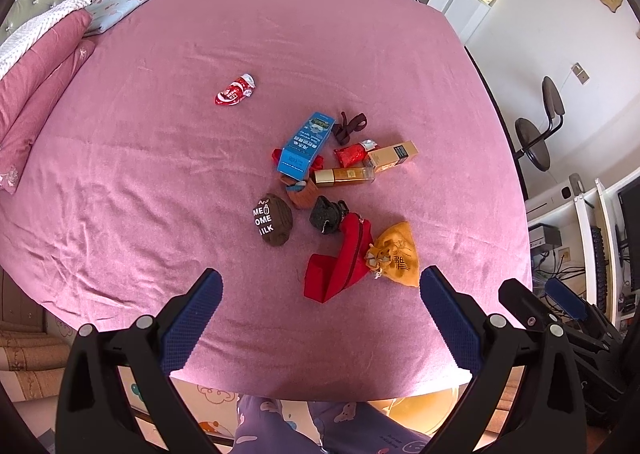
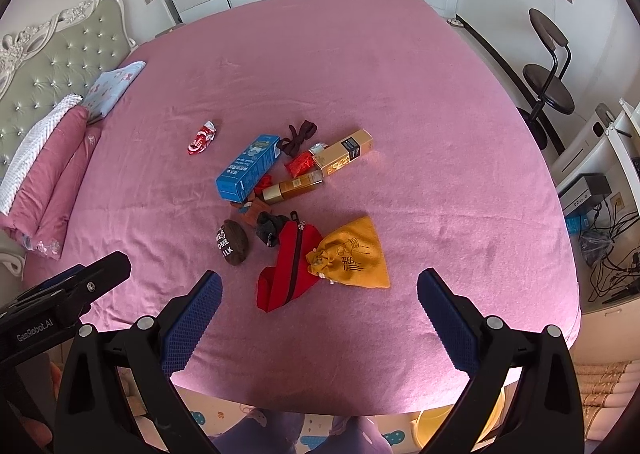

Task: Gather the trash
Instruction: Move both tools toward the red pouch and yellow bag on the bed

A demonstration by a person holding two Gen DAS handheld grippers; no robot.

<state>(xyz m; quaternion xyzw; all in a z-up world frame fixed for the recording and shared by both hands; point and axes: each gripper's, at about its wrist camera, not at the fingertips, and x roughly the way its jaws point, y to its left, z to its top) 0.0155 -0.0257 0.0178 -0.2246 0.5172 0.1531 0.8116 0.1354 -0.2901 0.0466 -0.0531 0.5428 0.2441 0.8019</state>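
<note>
A heap of items lies on the pink bed (image 1: 160, 158): a blue carton (image 1: 306, 144) (image 2: 248, 168), a gold box (image 1: 394, 156) (image 2: 346, 152), a gold bottle (image 1: 344, 177) (image 2: 294, 188), a red wrapper (image 1: 351, 155) (image 2: 300, 164), a red pouch (image 1: 340, 258) (image 2: 288, 266), a yellow drawstring bag (image 1: 396, 256) (image 2: 352, 254) and a brown sock (image 1: 274, 220) (image 2: 234, 242). A red-white wrapper (image 1: 234, 90) (image 2: 202, 138) lies apart, farther away. My left gripper (image 1: 320, 286) and right gripper (image 2: 319, 286) are open and empty above the near bed edge.
Pillows (image 1: 44, 66) and a grey headboard (image 2: 52, 66) are at the left. A black stool (image 2: 548, 86) and shelves with cables (image 2: 600, 206) stand at the right. A yellow bin (image 2: 456, 418) shows below the bed edge. A dark sock (image 1: 326, 216) and a brown strap (image 1: 350, 126) lie in the heap.
</note>
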